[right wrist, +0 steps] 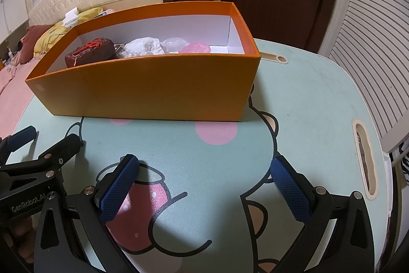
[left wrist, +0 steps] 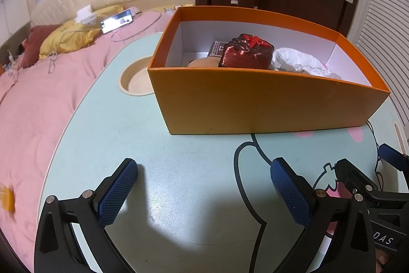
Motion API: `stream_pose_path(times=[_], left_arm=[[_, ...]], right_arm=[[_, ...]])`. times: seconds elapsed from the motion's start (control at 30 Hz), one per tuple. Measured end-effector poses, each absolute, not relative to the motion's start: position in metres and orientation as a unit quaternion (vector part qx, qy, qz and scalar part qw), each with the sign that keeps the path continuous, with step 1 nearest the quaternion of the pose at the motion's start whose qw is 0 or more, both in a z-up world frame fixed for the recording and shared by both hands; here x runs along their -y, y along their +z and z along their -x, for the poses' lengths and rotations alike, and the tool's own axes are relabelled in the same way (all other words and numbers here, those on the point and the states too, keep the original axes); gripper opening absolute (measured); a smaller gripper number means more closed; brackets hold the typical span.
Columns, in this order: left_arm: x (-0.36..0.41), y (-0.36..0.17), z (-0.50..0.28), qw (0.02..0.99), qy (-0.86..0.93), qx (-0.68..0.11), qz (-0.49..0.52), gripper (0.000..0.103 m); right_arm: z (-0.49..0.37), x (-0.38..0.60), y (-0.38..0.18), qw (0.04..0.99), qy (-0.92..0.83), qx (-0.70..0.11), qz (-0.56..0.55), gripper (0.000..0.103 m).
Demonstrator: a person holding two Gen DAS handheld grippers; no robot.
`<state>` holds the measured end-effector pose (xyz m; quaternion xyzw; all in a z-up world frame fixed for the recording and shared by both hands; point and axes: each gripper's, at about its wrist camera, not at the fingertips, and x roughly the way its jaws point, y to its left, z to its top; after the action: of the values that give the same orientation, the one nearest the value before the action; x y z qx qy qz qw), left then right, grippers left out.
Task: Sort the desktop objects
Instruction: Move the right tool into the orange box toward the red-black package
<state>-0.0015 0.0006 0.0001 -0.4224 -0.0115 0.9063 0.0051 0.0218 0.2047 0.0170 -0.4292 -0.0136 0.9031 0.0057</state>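
Orange box [right wrist: 153, 91] holds red block [right wrist: 89, 51]; crumpled tissue [right wrist: 144, 46]

Left gripper [left wrist: 204, 187]: black angular linkage arms, silver rivet pins showing at the joints. Fingers [left wrist: 118, 193] are wearing dark blue pads with a fine knurled diamond texture. Right gripper [right wrist: 204, 186] is showing the same build: matte black frame, blue textured pads [right wrist: 291, 189], silver pins. White lettering "GenRobot.AI" is reading along the left gripper's body in the right wrist view; "DAS" is appearing on the right gripper's body.
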Motion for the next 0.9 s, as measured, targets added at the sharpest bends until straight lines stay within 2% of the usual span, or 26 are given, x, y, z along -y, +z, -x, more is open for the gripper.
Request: stream_pose_path(times=[0.27,0.43,0.8,0.9], left_arm=[[0.001,-0.001,0.002,0.015,0.903,0.004,0.428,0.103],[0.004,0.010,0.009,0.051,0.873,-0.012,0.486,0.103],[0.023,0.081,0.023,0.076,0.858,0.000,0.508,0.103],[0.029,0.094,0.030,0.105,0.856,0.026,0.505,0.103]], right_arm=[[-0.016,-0.206,0.014,0.000,0.903,0.015,0.429,0.103],[-0.011,-0.205,0.016,-0.021,0.892,0.030,0.450,0.103],[0.006,-0.197,0.061,-0.094,0.830,0.042,0.548,0.103],[0.012,-0.193,0.078,-0.126,0.805,0.044,0.578,0.103]])
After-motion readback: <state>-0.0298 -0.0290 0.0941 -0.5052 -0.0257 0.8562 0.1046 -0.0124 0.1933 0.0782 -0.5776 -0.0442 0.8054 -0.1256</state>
